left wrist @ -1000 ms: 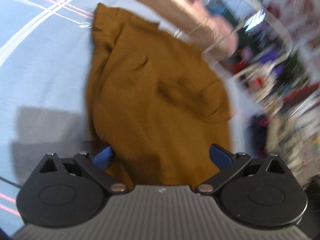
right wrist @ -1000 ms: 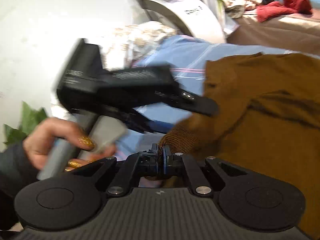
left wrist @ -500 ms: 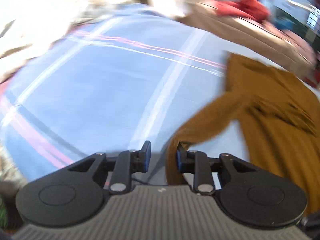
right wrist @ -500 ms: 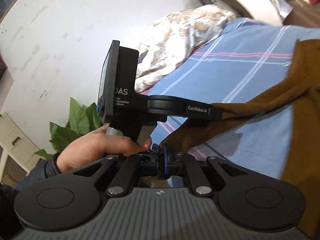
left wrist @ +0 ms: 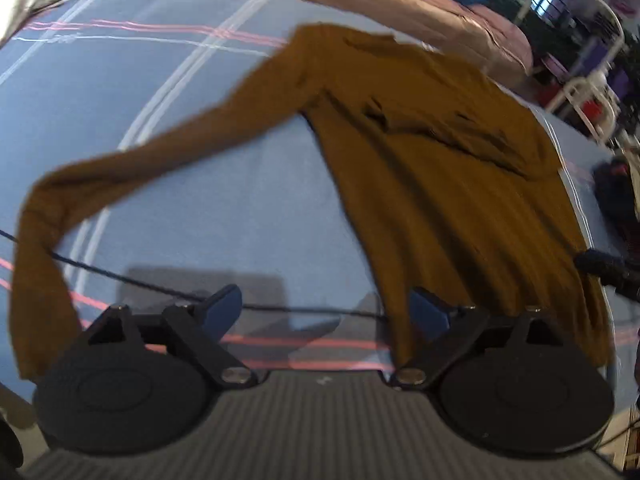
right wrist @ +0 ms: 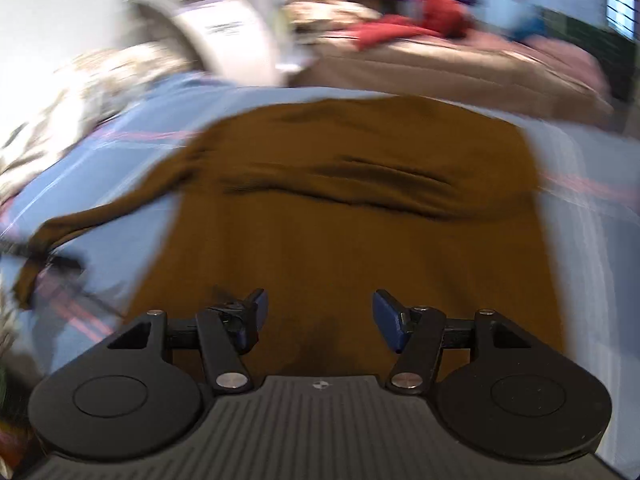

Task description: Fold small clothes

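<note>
A mustard-brown long-sleeved top (left wrist: 432,184) lies on a light blue plaid bedsheet (left wrist: 180,92). Its body is spread flat with a crease across the middle. One sleeve (left wrist: 132,168) stretches out to the left and its cuff hangs near the sheet's edge. My left gripper (left wrist: 328,312) is open and empty, low over the sheet at the top's left bottom edge. My right gripper (right wrist: 318,314) is open and empty above the bottom part of the top (right wrist: 360,216). The sleeve also shows at the left in the right wrist view (right wrist: 100,216).
A thin black cable (left wrist: 160,290) runs across the sheet in front of my left gripper. A beige bed with red clothes (right wrist: 408,28) stands behind. A patterned pillow (right wrist: 80,92) and a white machine (right wrist: 224,36) are at the back left.
Both grippers have opened. My right gripper let go of the sleeve cuff and swung over the top's body. The sleeve now lies stretched out on the sheet.
</note>
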Demonstrator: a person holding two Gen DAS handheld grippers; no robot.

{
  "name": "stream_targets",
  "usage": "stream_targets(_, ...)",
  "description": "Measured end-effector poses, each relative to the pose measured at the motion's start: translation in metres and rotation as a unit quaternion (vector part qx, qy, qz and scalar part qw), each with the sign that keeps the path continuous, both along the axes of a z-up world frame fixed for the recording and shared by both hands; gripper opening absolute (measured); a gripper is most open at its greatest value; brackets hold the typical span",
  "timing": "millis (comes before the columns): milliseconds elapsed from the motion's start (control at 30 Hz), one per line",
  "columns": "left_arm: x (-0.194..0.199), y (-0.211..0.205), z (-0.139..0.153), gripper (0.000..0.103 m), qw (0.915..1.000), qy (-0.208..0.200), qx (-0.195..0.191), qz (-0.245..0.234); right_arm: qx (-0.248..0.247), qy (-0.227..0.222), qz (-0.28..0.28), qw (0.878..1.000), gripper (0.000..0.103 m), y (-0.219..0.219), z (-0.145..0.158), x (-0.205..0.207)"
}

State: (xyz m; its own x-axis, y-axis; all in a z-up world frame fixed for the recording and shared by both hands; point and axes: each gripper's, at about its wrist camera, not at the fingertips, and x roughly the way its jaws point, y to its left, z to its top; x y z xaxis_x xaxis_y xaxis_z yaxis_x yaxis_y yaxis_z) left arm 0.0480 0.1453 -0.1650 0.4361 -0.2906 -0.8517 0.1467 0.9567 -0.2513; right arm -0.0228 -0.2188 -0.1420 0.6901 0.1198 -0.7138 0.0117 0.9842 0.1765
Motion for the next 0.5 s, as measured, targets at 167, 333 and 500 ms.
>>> stream_targets(167, -0.035, -0.046, -0.018, 0.08, 0.9971, 0.0, 0.04, -0.065, 0.007, 0.014, -0.073, 0.997, 0.099, -0.087, 0.001, -0.064)
stream_targets(333, -0.047, -0.069, -0.016, 0.058, 0.9954, 0.023, 0.003, -0.093, 0.058, 0.044, -0.065, 0.995, 0.094, -0.081, -0.019, -0.077)
stream_targets(500, -0.055, -0.089, -0.026, 0.035, 0.9951, 0.01, 0.019, -0.097, 0.048, 0.074, -0.051, 0.995, 0.078, -0.05, -0.032, -0.073)
